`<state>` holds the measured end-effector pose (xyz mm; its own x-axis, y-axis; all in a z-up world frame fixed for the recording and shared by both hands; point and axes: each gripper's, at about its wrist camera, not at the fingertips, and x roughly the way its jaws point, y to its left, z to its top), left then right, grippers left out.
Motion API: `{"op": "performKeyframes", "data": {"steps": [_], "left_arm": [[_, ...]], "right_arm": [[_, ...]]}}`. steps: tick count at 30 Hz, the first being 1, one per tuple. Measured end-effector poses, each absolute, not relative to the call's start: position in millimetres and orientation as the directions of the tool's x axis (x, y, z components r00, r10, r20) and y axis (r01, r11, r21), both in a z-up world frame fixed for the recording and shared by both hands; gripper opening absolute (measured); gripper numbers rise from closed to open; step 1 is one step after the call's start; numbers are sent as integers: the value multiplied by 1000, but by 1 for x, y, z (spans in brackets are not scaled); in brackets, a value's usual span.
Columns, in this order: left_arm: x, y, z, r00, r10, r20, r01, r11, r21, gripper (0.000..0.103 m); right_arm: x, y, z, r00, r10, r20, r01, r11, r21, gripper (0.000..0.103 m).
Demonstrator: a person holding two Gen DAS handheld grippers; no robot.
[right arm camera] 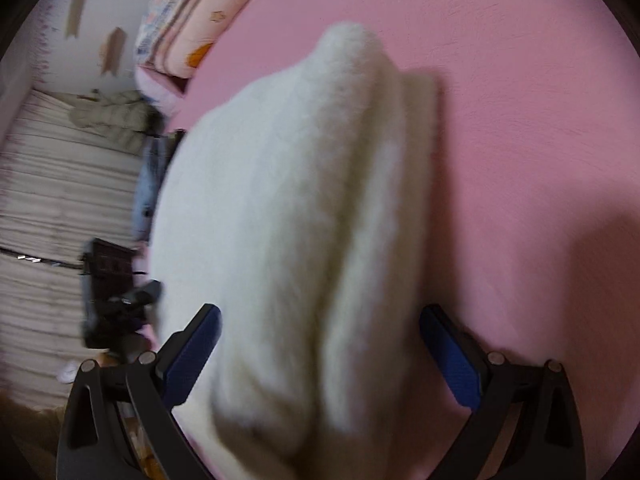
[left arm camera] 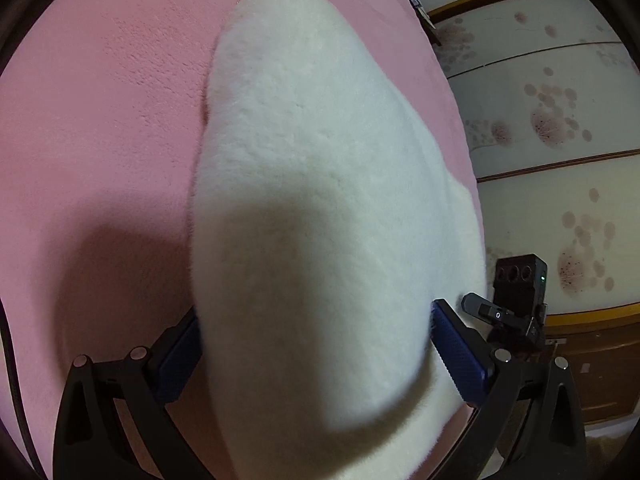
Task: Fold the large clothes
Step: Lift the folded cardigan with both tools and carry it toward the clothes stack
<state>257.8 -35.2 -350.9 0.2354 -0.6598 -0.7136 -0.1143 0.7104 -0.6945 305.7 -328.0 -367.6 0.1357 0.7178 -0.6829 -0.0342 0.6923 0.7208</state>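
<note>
Garment: a thick white fleecy garment (left arm camera: 304,184) lies folded into a long bundle on the pink bed cover (left arm camera: 100,128). The right wrist view shows it (right arm camera: 280,216) stacked in layers, with a lower layer showing along its right side.

Position of garment: near the edge of the bed in both views, running away from the cameras toward the middle of the bed. Its near end fills the space between the fingers of each tool.

Left gripper (left arm camera: 320,360): jaws spread wide, one blue pad (left arm camera: 460,356) on each side of the bundle's near end. The pads sit against or just beside the fleece; whether they press it cannot be told. No pinch is visible.

Right gripper (right arm camera: 320,360): jaws spread wide, straddling the near end of the bundle. The left pad (right arm camera: 192,356) is close against the fleece; the right pad stands apart from it over bare pink cover. This view is blurred.

Other tool in view: each camera sees a dark boxy part of the opposite tool at the bed's edge, at the lower right in the left wrist view and at the lower left in the right wrist view.

Surroundings: a panelled wall with dark blossom patterns (left arm camera: 552,120) beside the bed; striped pillows (right arm camera: 188,12) at the far end; a pale striped floor (right arm camera: 60,208) with an olive padded coat (right arm camera: 116,116) lying on it.
</note>
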Motion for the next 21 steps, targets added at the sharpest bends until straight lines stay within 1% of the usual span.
{"op": "performKeyframes", "data": {"steps": [2,3,6,8,10,11,13,14,16,17,19,21], "left_arm": [[256,-33,-358,237,-683,-691,-107,689,-717,103],[255,-34,-361,237,-688,-686,-101,685,-722,103],[258,-38,-364,226,-690,-688,-82,690,-719,103],[260,-40,-366,216,-687,-694,-75,697,-713,103],[261,-40,-365,205,-684,-700,-69,704,-707,103],[261,-42,-364,197,-678,-708,-68,711,-700,103],[261,-49,-359,185,-637,-749,-57,754,-655,103],[262,-51,-354,188,-607,-772,-48,779,-625,102],[263,-58,-343,202,-550,-811,-38,823,-567,95],[264,-61,-339,208,-528,-823,-41,836,-547,93],[261,-64,-328,222,-492,-842,-43,858,-512,84],[257,-67,-314,234,-461,-856,-50,873,-484,79]], "right_arm": [[311,-322,-371,115,755,-645,-64,654,754,98],[314,-316,-372,92,765,-638,-84,644,760,95],[321,-306,-375,60,762,-644,-120,646,754,94],[318,-306,-374,57,764,-643,-135,644,753,91],[317,-307,-373,57,764,-643,-137,644,753,82],[312,-312,-374,61,769,-636,-133,638,759,79],[312,-317,-373,70,772,-632,-131,635,761,71],[314,-311,-374,74,770,-634,-134,638,758,69],[313,-309,-368,88,753,-652,-135,658,741,60],[311,-310,-364,95,743,-662,-133,669,731,58],[308,-309,-356,107,726,-680,-131,688,714,52],[302,-306,-344,123,702,-702,-146,712,687,49]]}}
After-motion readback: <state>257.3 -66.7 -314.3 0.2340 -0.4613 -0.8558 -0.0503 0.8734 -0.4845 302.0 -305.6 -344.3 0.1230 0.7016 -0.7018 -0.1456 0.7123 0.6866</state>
